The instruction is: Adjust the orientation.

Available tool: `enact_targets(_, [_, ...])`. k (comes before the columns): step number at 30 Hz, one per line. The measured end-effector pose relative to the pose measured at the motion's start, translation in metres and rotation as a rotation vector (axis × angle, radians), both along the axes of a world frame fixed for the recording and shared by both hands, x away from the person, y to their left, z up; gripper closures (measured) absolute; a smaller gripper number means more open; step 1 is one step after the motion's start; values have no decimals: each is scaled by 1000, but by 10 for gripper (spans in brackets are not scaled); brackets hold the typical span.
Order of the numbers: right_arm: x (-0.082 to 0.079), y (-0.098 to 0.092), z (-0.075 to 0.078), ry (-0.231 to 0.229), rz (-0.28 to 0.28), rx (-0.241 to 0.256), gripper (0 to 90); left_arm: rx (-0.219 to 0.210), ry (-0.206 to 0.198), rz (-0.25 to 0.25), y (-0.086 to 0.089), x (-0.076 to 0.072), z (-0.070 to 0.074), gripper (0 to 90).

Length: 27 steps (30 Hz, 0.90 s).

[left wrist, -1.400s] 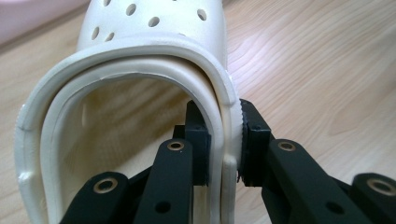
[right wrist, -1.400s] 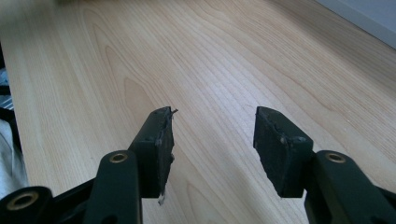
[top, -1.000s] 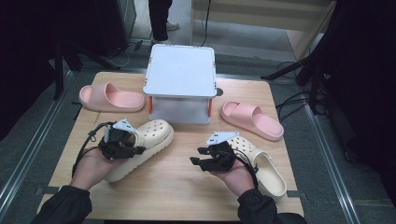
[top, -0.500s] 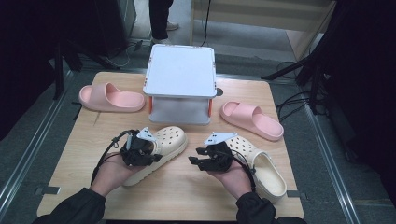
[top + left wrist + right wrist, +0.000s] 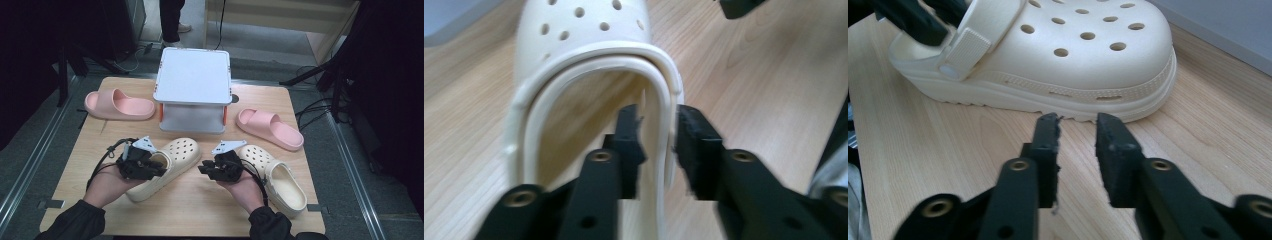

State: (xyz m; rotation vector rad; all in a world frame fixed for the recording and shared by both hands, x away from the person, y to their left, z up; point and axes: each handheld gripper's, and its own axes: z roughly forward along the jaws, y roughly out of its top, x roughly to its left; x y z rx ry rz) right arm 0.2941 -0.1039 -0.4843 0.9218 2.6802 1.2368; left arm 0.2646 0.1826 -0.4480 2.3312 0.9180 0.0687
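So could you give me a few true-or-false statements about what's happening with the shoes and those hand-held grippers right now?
1. The left hand-held gripper has its jaws on either side of the side wall of a cream clog. True.
2. The right hand-held gripper is clamped on that clog. False: its jaws stand apart with nothing between them, short of the sole.
3. Two pink slides lie on the table, one left of the white box and one right of it. True.
4. The second cream clog sits on top of the white box. False: it lies on the table by the person's right hand.
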Motion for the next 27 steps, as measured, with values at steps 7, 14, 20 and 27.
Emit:
enact_targets(7, [1,7,0,19,-7,-8,847,-12,5,44,27,0,13,859])
enact_targets(14, [-1,20,-4,28,16,-24,900,-22,14,161,60,15,-5,895])
enact_targets(20, [2,42,-17,49,41,-49,900,-22,66,250,80,38,-35,894])
enact_targets(27, [9,51,-25,55,44,-60,900,-59,136,222,73,47,-51,894])
